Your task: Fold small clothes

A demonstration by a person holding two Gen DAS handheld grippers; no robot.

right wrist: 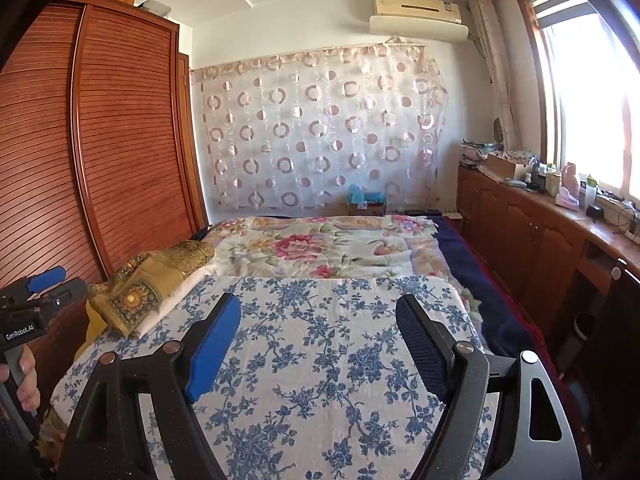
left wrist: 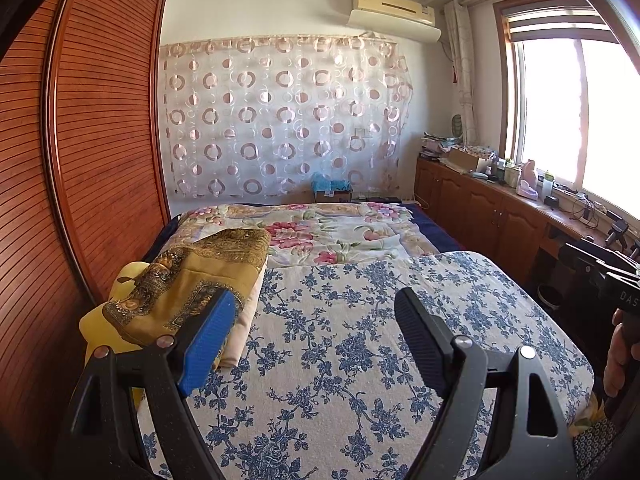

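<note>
Hovering over the blue-flowered cloth [right wrist: 320,360], both grippers [left wrist: 316,344] [right wrist: 320,344] gape wide and empty, seemingly ready; gold clothes [left wrist: 192,280] lie left of it.

Daylight is pouring in through the window [left wrist: 576,112], blowing out to pure white glare there in both views. Fisheye is bending the wardrobe [right wrist: 120,128] and the frame corners are vignetting black; centre is staying sharp, shadows soft.

One blue-floral cloth [left wrist: 360,340] lies on the bed, with one gold patterned pillow [left wrist: 188,280] beside it. Two grippers are present: left gripper [left wrist: 316,344] and right gripper [right wrist: 318,344]. One air conditioner [left wrist: 394,12] is wall-mounted.
</note>
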